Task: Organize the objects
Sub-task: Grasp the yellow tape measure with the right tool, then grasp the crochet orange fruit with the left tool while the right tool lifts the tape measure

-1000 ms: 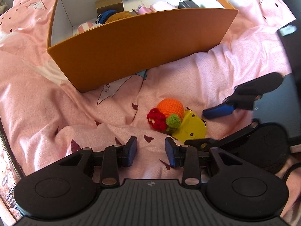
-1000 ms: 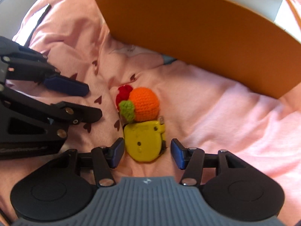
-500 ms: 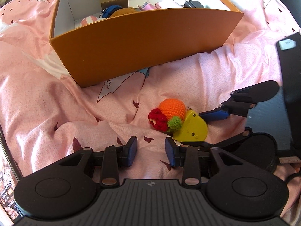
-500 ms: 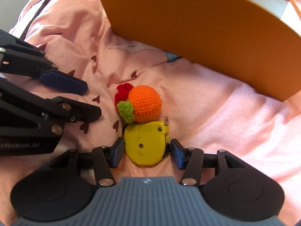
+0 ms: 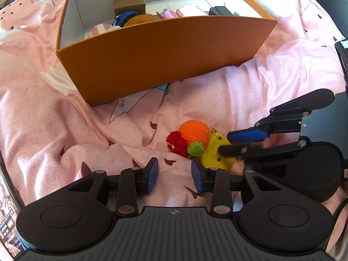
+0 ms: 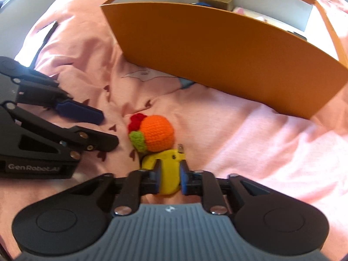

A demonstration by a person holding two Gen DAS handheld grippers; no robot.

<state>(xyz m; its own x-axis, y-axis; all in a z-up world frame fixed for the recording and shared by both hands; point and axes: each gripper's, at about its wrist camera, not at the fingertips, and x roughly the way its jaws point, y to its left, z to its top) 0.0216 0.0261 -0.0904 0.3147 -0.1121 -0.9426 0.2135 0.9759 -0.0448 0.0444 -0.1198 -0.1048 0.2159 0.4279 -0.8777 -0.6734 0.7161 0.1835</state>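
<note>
My right tongs (image 6: 170,179) pinch the one yellow tape measure (image 6: 168,174) by its flat sides, on the pink bed (image 6: 271,134) just before the orange box (image 6: 217,50); it looks rigid, light, prob. slick plastic. One crochet orange (image 6: 157,133), soft, touches it. Left tongs (image 5: 174,175) spread w/ nothing between, beside both.

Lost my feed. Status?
Right gripper shut on yellow tape. Left gripper open, empty. Crochet orange touching tape. Box ahead.
</note>
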